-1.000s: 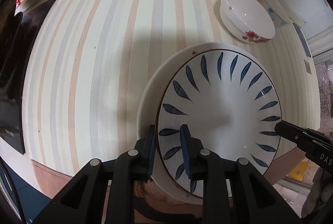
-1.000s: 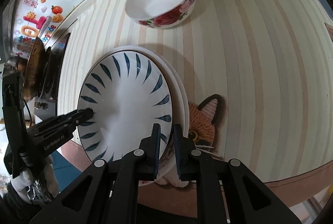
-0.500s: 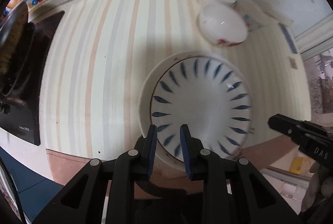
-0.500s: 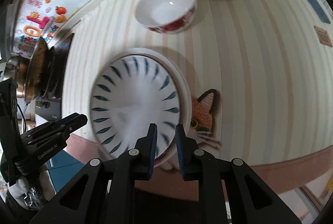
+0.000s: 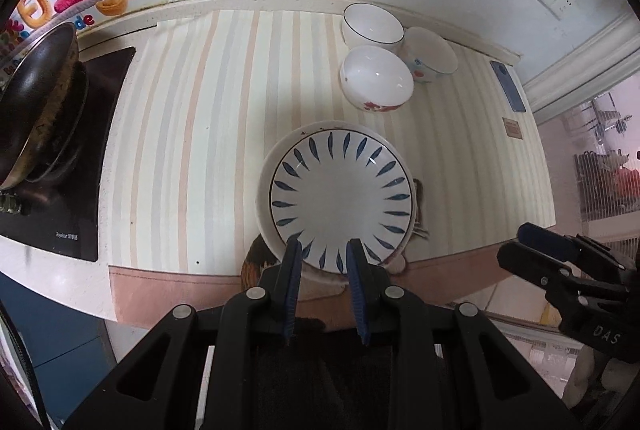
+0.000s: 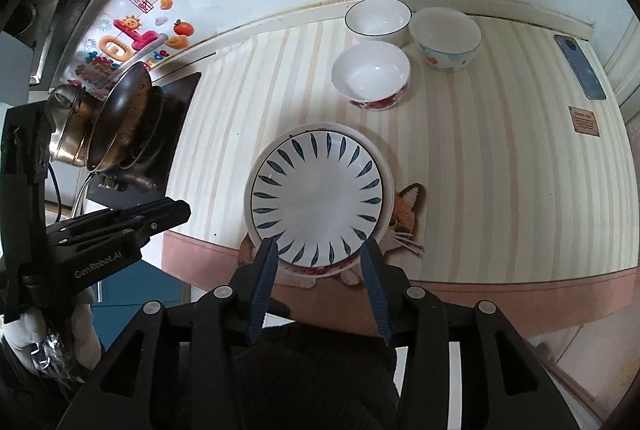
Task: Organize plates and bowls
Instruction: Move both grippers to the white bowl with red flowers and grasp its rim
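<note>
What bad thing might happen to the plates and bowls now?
1. The blue-leaf plate sits stacked on other plates near the counter's front edge, over a cat-shaped mat. A bump from the left gripper or the right gripper might slide the stack off.
2. The three bowls stand close together: the flowered bowl, the black-rimmed bowl and the spotted bowl. Picking one up might knock another.

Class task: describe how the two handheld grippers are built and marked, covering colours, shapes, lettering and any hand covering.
Both are matte black plastic frames with triangular cut-outs and silver round bolts. The left gripper and right gripper each carry thin blue pads on their two fingers. White lettering reads "GenRobot.AI" on the left one and "DAS" on the right. A white glove covers the left hand.
</note>
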A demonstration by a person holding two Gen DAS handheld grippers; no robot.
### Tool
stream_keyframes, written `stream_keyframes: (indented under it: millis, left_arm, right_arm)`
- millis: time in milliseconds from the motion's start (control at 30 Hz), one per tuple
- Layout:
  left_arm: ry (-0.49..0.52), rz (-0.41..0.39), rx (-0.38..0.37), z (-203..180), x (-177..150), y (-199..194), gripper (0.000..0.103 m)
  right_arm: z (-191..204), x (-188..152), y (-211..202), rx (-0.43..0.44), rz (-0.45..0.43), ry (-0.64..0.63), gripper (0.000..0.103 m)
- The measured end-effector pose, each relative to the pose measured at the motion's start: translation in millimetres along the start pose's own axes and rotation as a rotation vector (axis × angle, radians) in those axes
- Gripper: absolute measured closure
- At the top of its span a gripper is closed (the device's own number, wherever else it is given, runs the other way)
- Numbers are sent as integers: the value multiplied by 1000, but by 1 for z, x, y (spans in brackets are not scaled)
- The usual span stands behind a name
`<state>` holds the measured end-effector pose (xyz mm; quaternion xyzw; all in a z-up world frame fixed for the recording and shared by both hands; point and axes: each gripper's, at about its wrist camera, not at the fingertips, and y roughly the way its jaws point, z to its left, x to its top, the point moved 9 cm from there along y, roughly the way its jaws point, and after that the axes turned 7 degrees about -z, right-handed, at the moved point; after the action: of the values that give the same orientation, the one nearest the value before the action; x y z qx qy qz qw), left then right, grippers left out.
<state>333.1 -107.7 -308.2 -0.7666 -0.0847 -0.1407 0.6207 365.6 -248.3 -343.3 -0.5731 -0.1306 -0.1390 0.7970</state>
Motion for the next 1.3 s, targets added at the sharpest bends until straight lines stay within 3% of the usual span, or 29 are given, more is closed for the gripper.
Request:
stream_keyframes:
  millis: [67,400,700,767,1000,1133,1300]
  left_arm:
    - [-1,0,13,-1,-2,-1,80]
    - [-11,-5,55,-4,10,22,77]
    - [-50,-58,72,-9,93,94,77]
    - [-58,-46,46,-14,110,114,77]
    - [-29,39,-1,-36,156,191,77]
    - [-6,42,1,-43,168,214,77]
    - [53,14,22,-50,178,227,80]
  right_arm:
    - [-1,-4,-1,6,13,-3,36]
    - [-26,7,19,36,43,51,33]
    - [-85,83,78,-19,-64,129,33]
    - [-99,99,96,-38,-78,151,33]
    - [-132,143,160,22,-85,273,34]
    - [-142,158,193,60,-65,329,46]
    - [-143,163,224,85,-37,331,82]
